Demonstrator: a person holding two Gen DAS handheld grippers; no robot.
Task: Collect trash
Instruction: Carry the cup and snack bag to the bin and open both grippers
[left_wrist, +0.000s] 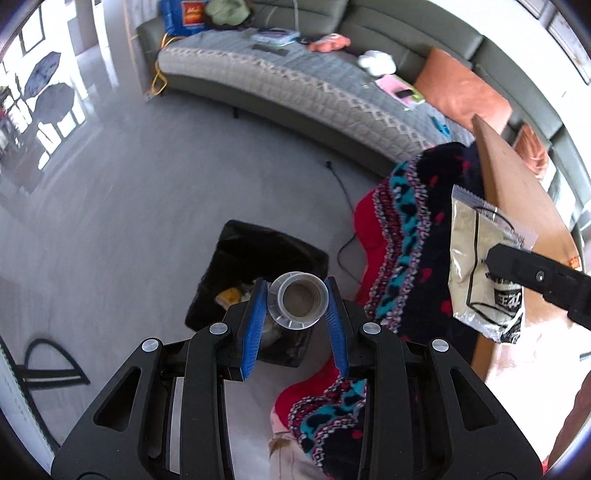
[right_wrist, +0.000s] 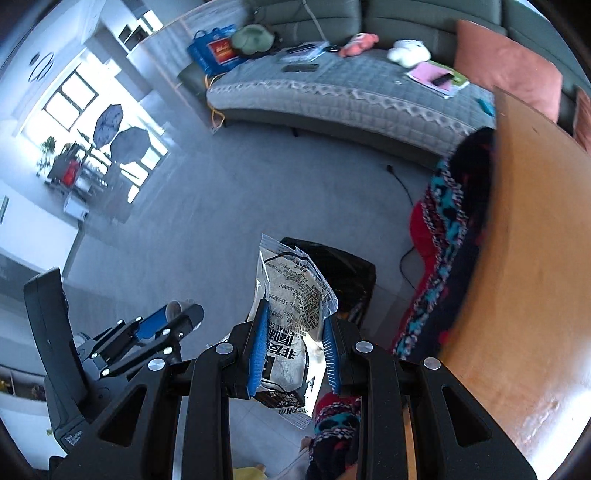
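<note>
- Left claw closed on a small grey paper cup — blue pads pressing either side just under the rolled rim, mouth facing the camera, apparently empty.
- Cup held in the air above the black trash bin on the floor; yellowish scraps already visible inside.
- Probably light and thin-walled: easily crushed, so a gentle pinch below the stiffer rim looks the safest hold.
- Right claw clamped on a silvery snack wrapper, pads squeezing its lower middle, top seam standing free above the fingertips.
- Wrapper also aloft, over the floor with the bin behind it and the wooden tabletop off to the right.
- Likely almost weightless, crinkly and slick — liable to slide or fold, so best gripped across the bulkier middle, not the flat sealed edge.
- Patterned knit cloth hanging from the tabletop edge close to the bin; risk of snagging judged small.
</note>
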